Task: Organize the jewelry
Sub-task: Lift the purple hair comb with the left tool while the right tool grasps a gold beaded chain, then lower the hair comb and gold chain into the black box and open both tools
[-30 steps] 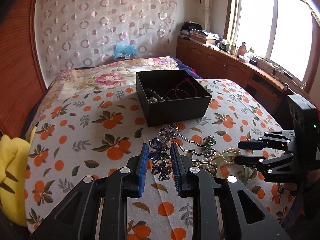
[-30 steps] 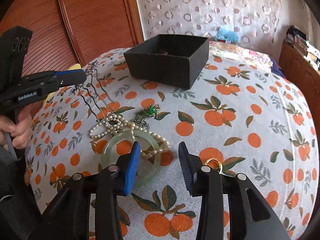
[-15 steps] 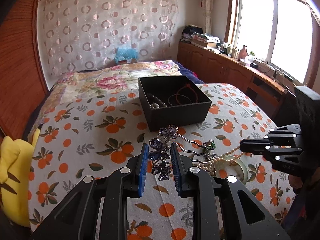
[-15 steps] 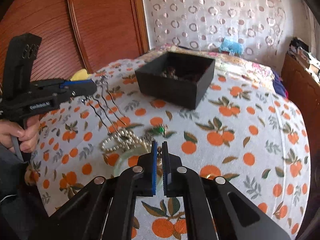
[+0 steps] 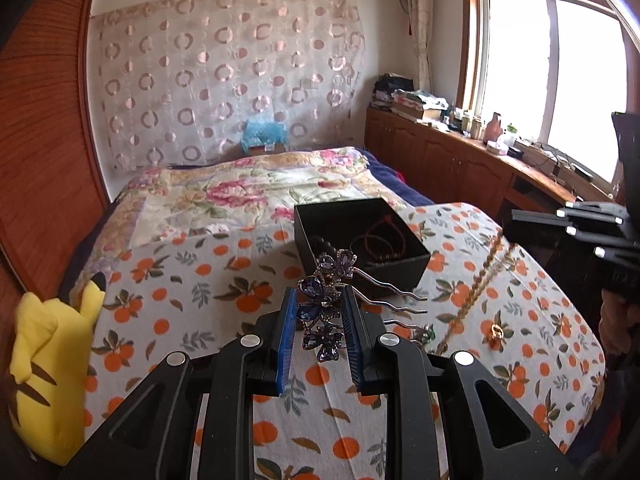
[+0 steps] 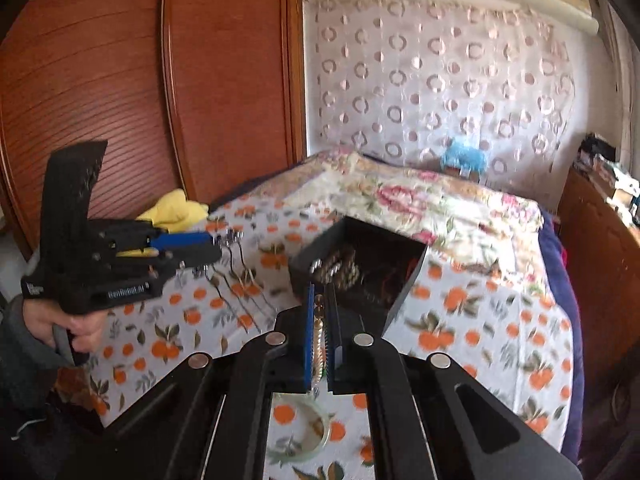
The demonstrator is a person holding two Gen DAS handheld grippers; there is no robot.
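Bed [image 5: 224, 280] filling the lower middle of both views, spread with a white cloth [image 5: 192, 292] printed with oranges and leaves. Farther up the frame, a floral quilt [image 5: 248, 192] over the far half. On the cloth, centre of the left view: open black box [image 5: 400, 268], holding reddish cord loops and dark beads. Lower right of that view: small gold ring [image 5: 497, 331], flat on the cloth. At the left edge: yellow plush toy [image 5: 48, 368], lying along the side of the bed. Bottom centre of the right view: pale green bangle [image 6: 320, 436] flat on the cloth.
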